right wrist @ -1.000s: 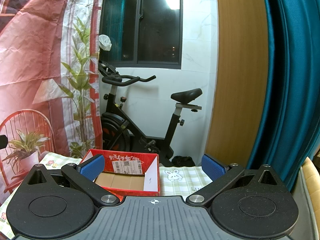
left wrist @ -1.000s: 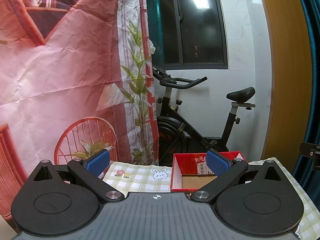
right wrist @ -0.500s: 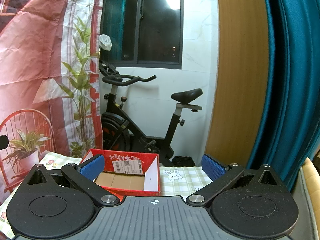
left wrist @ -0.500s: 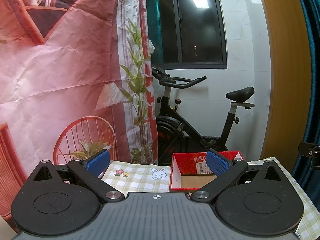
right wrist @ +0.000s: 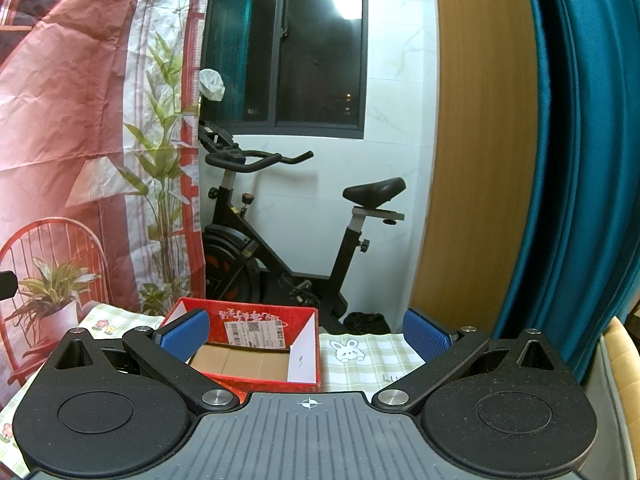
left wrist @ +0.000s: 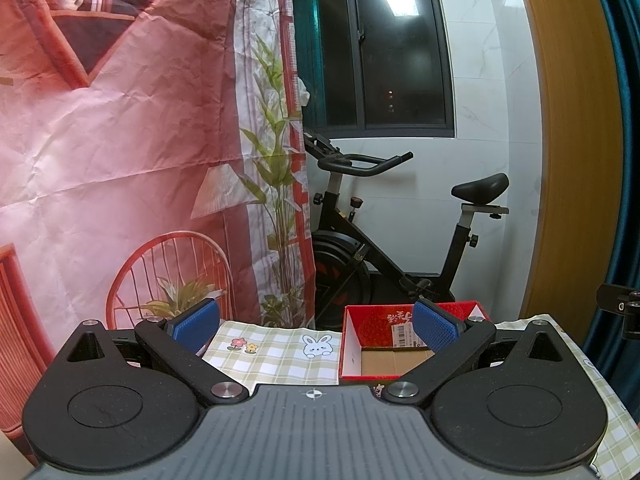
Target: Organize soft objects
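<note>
The red box [right wrist: 244, 350] is the landmark: it sits open-topped on the checked surface [right wrist: 368, 364], apparently empty down to its cardboard floor. Seen from the right gripper [right wrist: 306, 338], the box lies ahead and left of centre, its near-left corner behind the left finger; from the left gripper [left wrist: 316, 326] it lies ahead and right. Both sets of fingers are spread wide and hold nothing. No soft object appears in either view (their whereabouts cannot be told), so neither hand is plainly nearer.
</note>
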